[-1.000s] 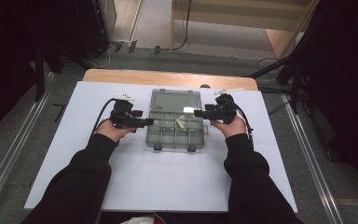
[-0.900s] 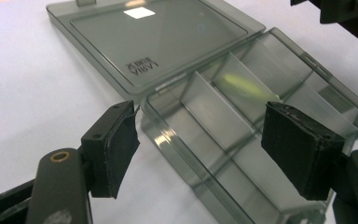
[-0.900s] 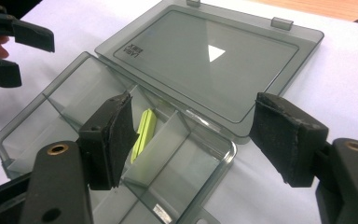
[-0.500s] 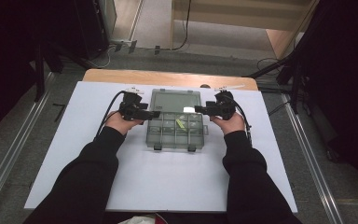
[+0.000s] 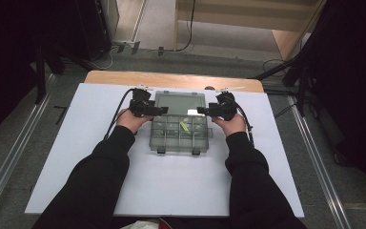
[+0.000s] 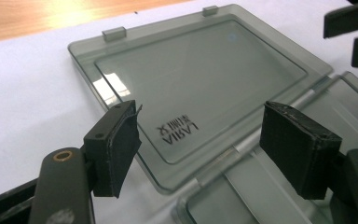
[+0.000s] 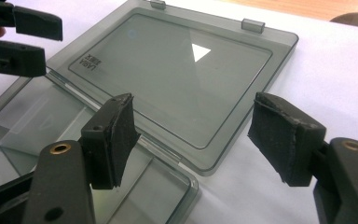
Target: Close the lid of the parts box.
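While hovering at the hinge line of the grey organiser box (image 5: 178, 125), stands spread wide and empty: left tool (image 5: 161, 110), pads astride the near corner of the lid (image 6: 200, 74) without touching. Has slid in from the tray's left flank within the last second. Mirrors that on the other side: right tool (image 5: 201, 110), barely shifted, equally wide, gripping nothing, poised over the lid's opposite corner. Lies flat open on the white table (image 5: 76, 143), lid thrown back behind the tray (image 5: 178, 138). Looks like both tools lining up to lift and swing the lid shut.
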Tool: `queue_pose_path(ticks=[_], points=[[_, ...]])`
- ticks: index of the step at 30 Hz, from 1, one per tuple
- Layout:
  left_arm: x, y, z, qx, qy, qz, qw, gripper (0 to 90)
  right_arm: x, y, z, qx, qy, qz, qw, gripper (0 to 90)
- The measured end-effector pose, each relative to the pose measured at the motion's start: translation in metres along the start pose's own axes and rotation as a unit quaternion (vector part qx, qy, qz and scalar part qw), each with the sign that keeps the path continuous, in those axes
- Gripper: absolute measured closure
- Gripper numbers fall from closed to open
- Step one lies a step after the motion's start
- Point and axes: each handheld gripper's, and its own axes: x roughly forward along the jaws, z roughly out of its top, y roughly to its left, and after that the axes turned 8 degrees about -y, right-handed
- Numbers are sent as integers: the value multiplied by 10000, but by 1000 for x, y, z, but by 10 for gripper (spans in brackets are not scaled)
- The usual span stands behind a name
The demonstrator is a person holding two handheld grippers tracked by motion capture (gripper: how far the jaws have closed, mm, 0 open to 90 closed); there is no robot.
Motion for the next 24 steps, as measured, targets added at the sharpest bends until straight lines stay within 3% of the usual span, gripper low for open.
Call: queue_pose_path(ticks=[2,5,7,10,13,24], points=[[2,1,0,-135,-39,-18,9999,274,2,-1,-1,-4,10,-79,10000,316],[7,2,0,-74,-22,146,9999,274,3,-2,-1,-5,0,-120,9999,317],[9,2,-1,-148,-66,177,9997,274,5,-3,-1,11,-24,-166,9999,317],[12,3,-3,-100,-72,240,9996,273,9,-5,-3,76,-15,-189,9998,314],[14,5,-4,-218,-112,297,9993,273,14,-4,-4,10,19,-265,9996,311],[27,8,-11,-318,-59,563,9979,273,28,-4,-9,33,72,-407,9991,311]])
